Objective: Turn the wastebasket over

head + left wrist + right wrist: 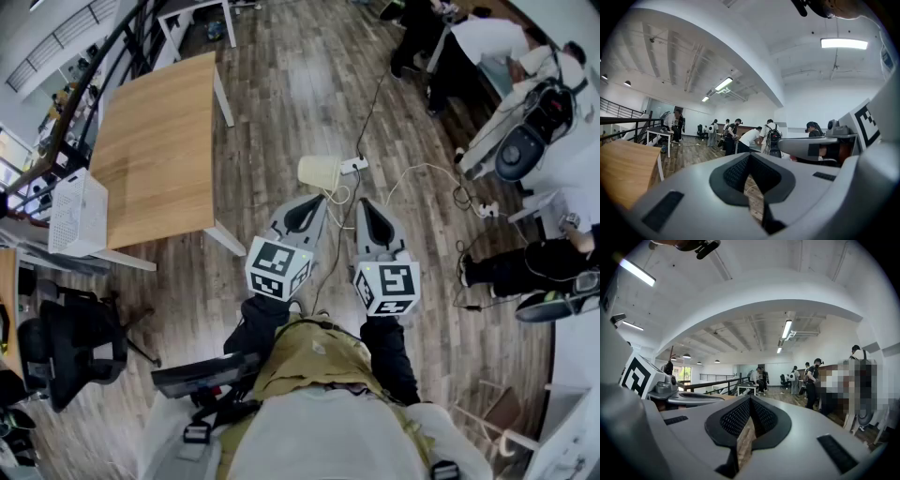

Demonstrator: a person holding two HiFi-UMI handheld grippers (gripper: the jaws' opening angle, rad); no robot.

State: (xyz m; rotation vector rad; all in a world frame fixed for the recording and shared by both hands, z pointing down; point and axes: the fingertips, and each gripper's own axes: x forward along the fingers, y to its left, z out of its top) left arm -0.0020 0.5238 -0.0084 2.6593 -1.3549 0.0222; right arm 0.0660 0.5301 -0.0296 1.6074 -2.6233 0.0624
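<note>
My left claw [749,155] is closed, its dark pads meeting at the tip with nothing between them; only floor shows through the gap behind. My right claw [750,398] is closed in the same way and holds nothing. In the head view I hold both side by side in front of my body, marker cubes toward me and tips pointing away. Both gripper views look level across the room, at ceiling lights and standing people. The wastebasket [319,173], cream and tapered, sits on the plank floor [281,84] just past the left claw's tip in the head view. I cannot tell which end is up, and neither gripper view shows it. A white power strip [354,165] lies just beside it on the right, with a white cable [412,173] looping off further right. To the left stands a wooden bench [155,150] with a white crate [77,214] at its near corner. A black chair [66,347] stands nearer me on that side. People [487,47] are gathered at the far right.
</note>
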